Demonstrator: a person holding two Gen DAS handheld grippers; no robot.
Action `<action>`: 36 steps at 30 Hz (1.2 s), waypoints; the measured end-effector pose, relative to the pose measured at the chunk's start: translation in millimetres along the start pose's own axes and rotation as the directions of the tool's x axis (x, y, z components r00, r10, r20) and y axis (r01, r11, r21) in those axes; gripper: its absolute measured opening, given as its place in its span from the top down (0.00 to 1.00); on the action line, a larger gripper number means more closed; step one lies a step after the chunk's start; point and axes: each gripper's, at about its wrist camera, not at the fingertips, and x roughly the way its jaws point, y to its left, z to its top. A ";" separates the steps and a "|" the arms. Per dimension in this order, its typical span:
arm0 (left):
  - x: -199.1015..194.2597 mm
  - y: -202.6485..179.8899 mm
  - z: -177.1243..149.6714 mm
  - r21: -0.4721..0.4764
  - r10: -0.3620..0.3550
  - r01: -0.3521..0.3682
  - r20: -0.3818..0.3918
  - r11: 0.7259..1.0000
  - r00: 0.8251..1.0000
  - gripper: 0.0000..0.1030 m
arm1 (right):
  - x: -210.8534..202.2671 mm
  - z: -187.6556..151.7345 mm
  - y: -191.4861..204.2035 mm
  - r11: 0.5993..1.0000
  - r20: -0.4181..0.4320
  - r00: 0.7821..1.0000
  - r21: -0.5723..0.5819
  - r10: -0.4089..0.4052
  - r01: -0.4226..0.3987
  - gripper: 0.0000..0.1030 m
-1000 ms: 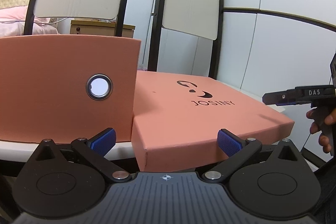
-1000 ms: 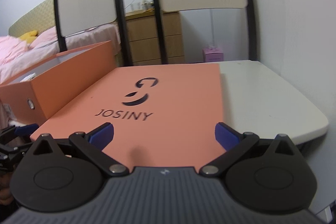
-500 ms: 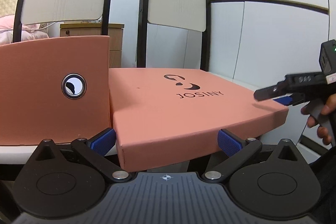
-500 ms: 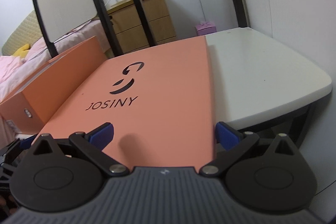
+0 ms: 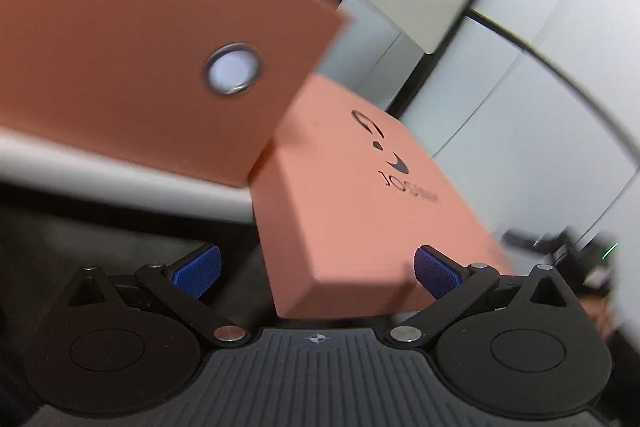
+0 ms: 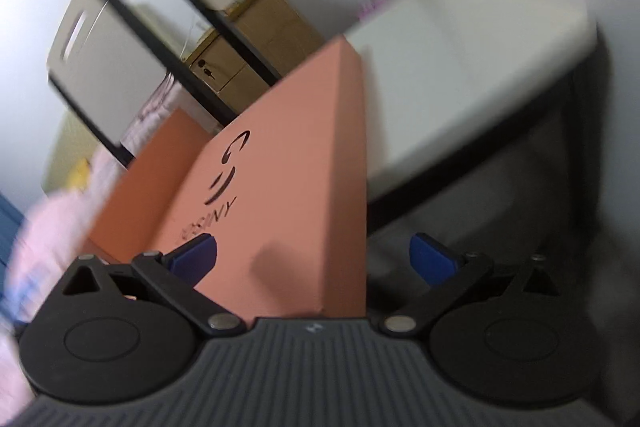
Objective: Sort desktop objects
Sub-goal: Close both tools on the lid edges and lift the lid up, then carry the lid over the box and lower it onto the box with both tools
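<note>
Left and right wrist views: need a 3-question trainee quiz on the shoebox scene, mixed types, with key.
1. True or false: the left gripper has its blue fingers closed on the orange box lid.
2. Multiple choice: which feature marks the end panel of the orange box base? A) a metal-ringed round hole B) a barcode sticker C) a rope handle
3. Fill in: in the right wrist view, the right gripper is ____ , with the lid's near corner between its fingers.

Key
1. False: the fingers stand apart, with the lid's corner between them but not clamped.
2. A, the hole.
3. Open.
</note>
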 end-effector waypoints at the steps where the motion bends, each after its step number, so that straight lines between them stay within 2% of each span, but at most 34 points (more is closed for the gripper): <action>1: 3.5 3.0 5.0 -0.024 -0.019 0.018 -0.018 1.000 1.000 0.00 | 3.8 1.6 -5.1 0.998 -0.019 0.999 0.056 0.029 -0.027 0.00; 2: 7.1 6.0 9.9 -0.048 -0.038 0.036 -0.036 0.998 0.999 0.00 | 7.5 3.1 -9.7 0.993 -0.035 0.998 0.107 0.057 -0.053 0.00; 3: 10.8 8.8 14.8 -0.072 -0.055 0.051 -0.053 0.996 0.997 0.00 | 10.6 3.7 -8.2 0.992 -0.045 0.996 0.111 0.072 -0.066 0.00; 5: 22.7 11.5 21.8 -0.101 -0.053 0.044 -0.094 0.994 0.994 0.02 | 17.6 4.0 -1.9 0.996 -0.071 0.996 0.085 0.044 -0.038 0.01; 6: 28.9 13.1 25.0 -0.117 -0.056 0.043 -0.114 0.992 0.992 0.06 | 21.2 3.2 0.1 0.996 -0.085 0.996 0.084 0.036 -0.029 0.04; 7: 35.4 15.0 27.4 -0.137 -0.079 0.060 -0.141 0.989 0.987 0.17 | 24.9 3.3 0.4 0.995 -0.100 0.994 0.093 0.041 -0.032 0.09; 8: 40.4 16.8 30.1 -0.165 -0.101 0.074 -0.167 0.984 0.981 0.20 | 27.7 2.8 0.8 0.994 -0.110 0.993 0.102 0.047 -0.035 0.23; 9: 44.7 17.0 31.7 -0.194 -0.128 0.091 -0.186 0.977 0.974 0.24 | 30.2 2.4 1.3 0.993 -0.119 0.992 0.112 0.051 -0.038 0.24; 11: 47.5 13.4 34.7 -0.218 -0.135 0.087 -0.215 0.972 0.967 0.24 | 27.9 2.7 4.3 0.993 -0.112 0.993 0.111 0.040 -0.028 0.25; 15: 35.5 -6.9 43.9 -0.205 -0.153 0.103 -0.245 0.973 0.957 0.25 | 10.1 3.8 5.5 0.993 -0.058 0.997 0.114 0.048 -0.041 0.28; 18: 15.4 -25.1 54.6 -0.196 -0.178 0.134 -0.228 0.971 0.957 0.25 | -10.6 2.2 16.8 0.995 0.024 0.998 0.076 0.065 -0.067 0.31; 22: -15.9 -41.5 72.1 -0.190 -0.218 0.179 -0.211 0.965 0.953 0.25 | -32.8 1.9 46.8 0.994 0.125 0.987 0.015 0.104 -0.106 0.34; 28: -53.0 -63.1 90.4 -0.131 -0.251 0.226 -0.220 0.965 0.943 0.25 | -61.2 -6.7 74.6 0.992 0.176 0.977 0.027 0.118 -0.125 0.34; 32: -67.6 -62.5 98.0 -0.124 -0.290 0.267 -0.234 0.956 0.928 0.25 | -81.2 -14.5 95.0 0.993 0.237 0.965 0.016 0.111 -0.119 0.34; 36: -91.0 -68.3 108.1 -0.076 -0.314 0.305 -0.214 0.949 0.925 0.25 | -100.4 -22.5 122.5 0.993 0.284 0.952 -0.001 0.113 -0.118 0.34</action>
